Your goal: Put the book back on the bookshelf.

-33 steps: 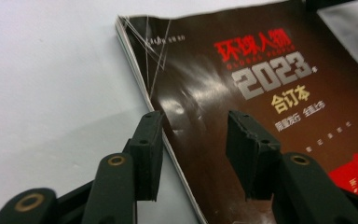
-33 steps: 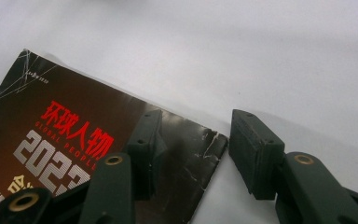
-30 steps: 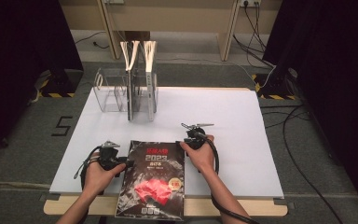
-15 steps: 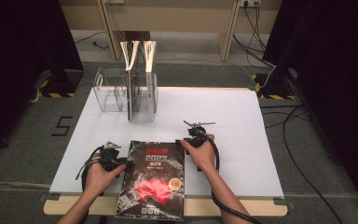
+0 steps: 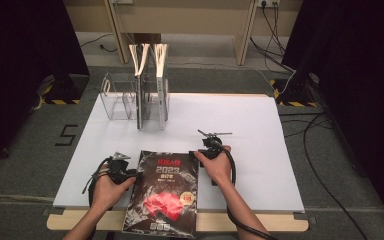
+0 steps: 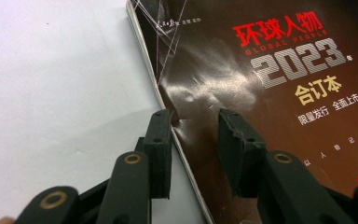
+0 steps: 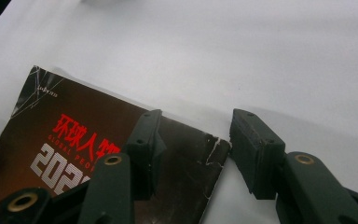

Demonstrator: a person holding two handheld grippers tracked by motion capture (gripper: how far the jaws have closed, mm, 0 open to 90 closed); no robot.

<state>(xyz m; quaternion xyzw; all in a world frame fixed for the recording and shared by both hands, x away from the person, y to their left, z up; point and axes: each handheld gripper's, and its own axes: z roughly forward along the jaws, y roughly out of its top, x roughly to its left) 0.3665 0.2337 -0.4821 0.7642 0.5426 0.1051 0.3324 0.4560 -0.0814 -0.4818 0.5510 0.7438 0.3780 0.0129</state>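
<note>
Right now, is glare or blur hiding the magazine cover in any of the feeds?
Left gripper view: a broad white sheen on the glossy magazine beside the title, which stays readable; the near fingers are soft. Right gripper view: the cover's worn corner is sharp, with no glare. High view: dark surroundings, bright white table, small cover text unreadable.

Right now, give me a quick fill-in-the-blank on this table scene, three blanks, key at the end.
1. The magazine lies flat on the ____ table.
2. The year printed large on its cover is ____.
3. The left hand-held gripper has its jaws astride the magazine's ____ edge, and the right hand-held gripper is astride the right.

Missing words: white; 2023; left
</note>
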